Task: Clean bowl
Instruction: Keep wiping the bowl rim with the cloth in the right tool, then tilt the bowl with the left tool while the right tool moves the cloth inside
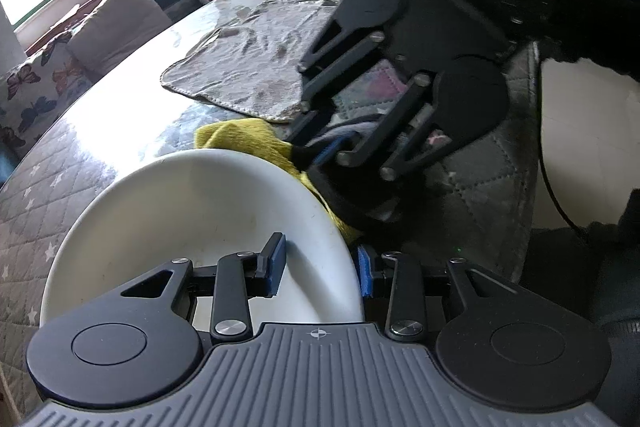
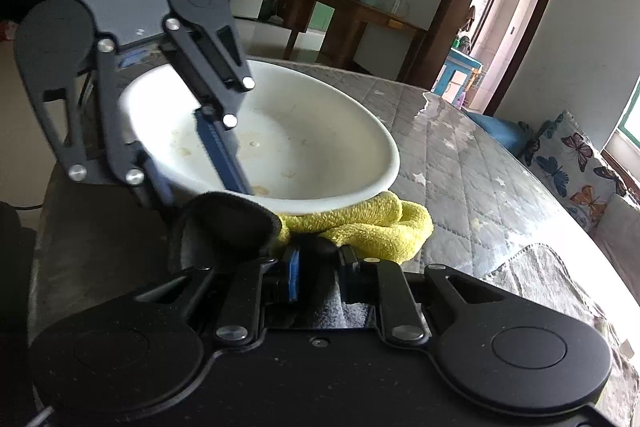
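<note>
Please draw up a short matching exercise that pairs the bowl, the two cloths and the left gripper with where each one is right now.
Things:
1. white bowl
2. yellow cloth
3. grey towel
4. left gripper

Places or states:
A. spread flat on the quilted surface, beyond the bowl
B. clamped on the bowl's rim, one finger inside
C. bunched beside and under the bowl's edge, at the right gripper
D. tilted, with small food stains inside

Pairs: 1-D, 2-C, 3-A, 4-B
</note>
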`<state>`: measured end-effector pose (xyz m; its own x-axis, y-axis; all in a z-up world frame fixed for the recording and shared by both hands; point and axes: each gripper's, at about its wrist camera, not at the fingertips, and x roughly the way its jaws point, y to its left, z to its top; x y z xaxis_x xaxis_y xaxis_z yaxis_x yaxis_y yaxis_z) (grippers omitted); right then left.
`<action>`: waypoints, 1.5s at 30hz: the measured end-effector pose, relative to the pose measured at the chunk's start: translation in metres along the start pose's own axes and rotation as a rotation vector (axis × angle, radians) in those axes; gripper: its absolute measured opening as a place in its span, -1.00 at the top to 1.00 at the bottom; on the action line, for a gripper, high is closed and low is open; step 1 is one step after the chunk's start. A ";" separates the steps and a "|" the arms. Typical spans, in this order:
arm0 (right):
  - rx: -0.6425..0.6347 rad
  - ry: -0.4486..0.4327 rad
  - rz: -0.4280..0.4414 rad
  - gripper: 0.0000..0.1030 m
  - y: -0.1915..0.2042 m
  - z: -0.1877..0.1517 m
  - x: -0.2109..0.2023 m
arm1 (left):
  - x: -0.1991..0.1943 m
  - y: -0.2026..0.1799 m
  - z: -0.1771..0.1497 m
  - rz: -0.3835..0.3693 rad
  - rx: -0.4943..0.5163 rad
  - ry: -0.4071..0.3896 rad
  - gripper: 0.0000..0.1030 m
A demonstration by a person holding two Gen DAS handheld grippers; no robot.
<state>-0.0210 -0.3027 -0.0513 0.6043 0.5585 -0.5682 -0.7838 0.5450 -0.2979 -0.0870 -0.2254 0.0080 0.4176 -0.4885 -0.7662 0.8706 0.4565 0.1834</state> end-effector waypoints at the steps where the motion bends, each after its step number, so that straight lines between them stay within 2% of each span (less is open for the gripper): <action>1: -0.002 -0.001 0.000 0.62 -0.002 0.001 0.002 | -0.001 0.000 -0.001 -0.003 0.004 0.000 0.29; 14: -0.008 0.001 -0.009 0.62 -0.022 0.011 0.022 | -0.007 0.001 -0.011 -0.032 0.019 -0.008 0.29; 25: 0.045 -0.028 -0.030 0.62 -0.037 0.005 0.035 | -0.005 0.004 -0.007 -0.034 -0.037 -0.006 0.30; 29: 0.069 -0.006 -0.039 0.63 -0.035 0.008 0.034 | -0.007 0.005 -0.008 -0.033 -0.077 -0.014 0.30; 36: 0.132 0.018 -0.088 0.63 -0.032 0.007 0.024 | -0.022 0.006 -0.010 0.011 -0.149 -0.035 0.28; 41: 0.180 0.024 -0.146 0.64 -0.034 0.007 0.010 | -0.036 0.003 -0.010 0.058 -0.194 -0.052 0.13; 45: 0.251 -0.011 -0.180 0.64 -0.039 0.008 -0.004 | -0.049 0.001 -0.012 0.101 -0.224 -0.070 0.00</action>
<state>0.0086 -0.3212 -0.0309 0.7325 0.4450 -0.5153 -0.6050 0.7725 -0.1930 -0.1102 -0.1923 0.0386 0.5235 -0.4787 -0.7048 0.7474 0.6551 0.1102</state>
